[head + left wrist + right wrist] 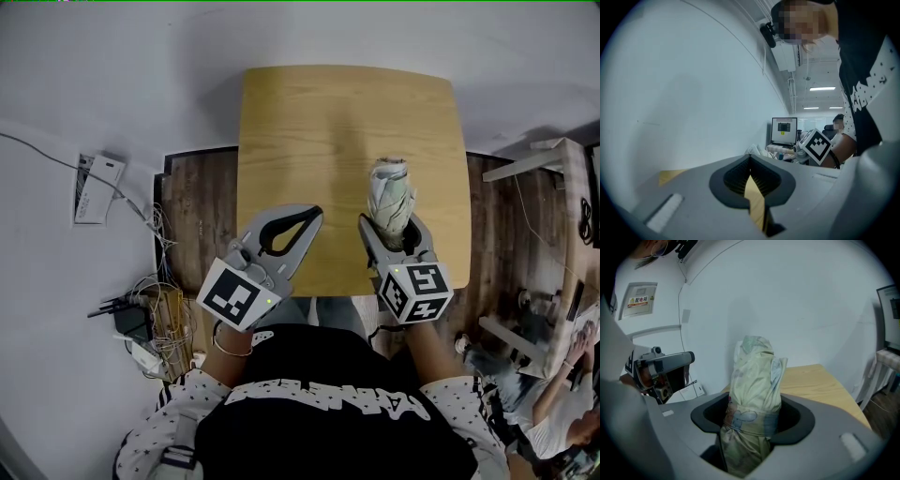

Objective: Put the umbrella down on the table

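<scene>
A folded pale green patterned umbrella (390,192) stands nearly upright over the near right part of the wooden table (319,122). My right gripper (392,225) is shut on its lower part. In the right gripper view the umbrella (754,380) rises out of the hollow between the jaws of the right gripper (754,404), with the table (825,380) behind it. My left gripper (314,214) hangs over the table's near left edge, its jaws together and nothing in them. The left gripper view shows that gripper (751,161) closed, with a strip of table seen through its hollow.
Cables, a router and a power strip (141,319) lie on the floor to the left, beside a white box (98,187). A white-framed desk (548,159) stands to the right, with a seated person (562,412) near it. A monitor (784,130) shows in the distance.
</scene>
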`<state>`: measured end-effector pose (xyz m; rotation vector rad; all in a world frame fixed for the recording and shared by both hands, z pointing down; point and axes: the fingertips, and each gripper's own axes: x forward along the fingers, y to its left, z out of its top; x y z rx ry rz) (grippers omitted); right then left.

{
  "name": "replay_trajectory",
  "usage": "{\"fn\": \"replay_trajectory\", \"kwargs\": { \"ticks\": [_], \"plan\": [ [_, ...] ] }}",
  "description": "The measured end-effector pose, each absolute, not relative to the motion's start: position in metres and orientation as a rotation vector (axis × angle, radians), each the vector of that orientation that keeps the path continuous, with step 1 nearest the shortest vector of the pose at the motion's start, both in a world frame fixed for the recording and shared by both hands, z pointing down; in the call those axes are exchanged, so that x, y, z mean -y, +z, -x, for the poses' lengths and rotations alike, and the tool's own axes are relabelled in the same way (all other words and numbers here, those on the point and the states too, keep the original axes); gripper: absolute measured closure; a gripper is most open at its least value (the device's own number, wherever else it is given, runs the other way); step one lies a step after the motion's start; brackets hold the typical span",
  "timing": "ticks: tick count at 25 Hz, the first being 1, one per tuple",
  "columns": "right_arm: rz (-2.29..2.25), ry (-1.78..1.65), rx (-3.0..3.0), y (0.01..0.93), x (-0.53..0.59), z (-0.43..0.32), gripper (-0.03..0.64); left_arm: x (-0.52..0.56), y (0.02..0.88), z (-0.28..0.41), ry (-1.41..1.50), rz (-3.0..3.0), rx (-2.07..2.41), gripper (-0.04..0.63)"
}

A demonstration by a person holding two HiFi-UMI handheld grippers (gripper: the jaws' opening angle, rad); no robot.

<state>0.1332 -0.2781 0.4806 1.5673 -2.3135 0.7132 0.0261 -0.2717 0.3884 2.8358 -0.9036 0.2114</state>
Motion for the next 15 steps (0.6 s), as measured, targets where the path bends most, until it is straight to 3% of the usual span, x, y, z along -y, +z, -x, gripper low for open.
{"fn": "replay_trajectory", "kwargs": {
  "ticks": [15],
  "plan": [
    [-1.527,0.741,2.201,0.522,0.299,-0.107,0.321,0.295,0.403,0.02,0.221,-2.793,0.944,0.604]
  ]
}}
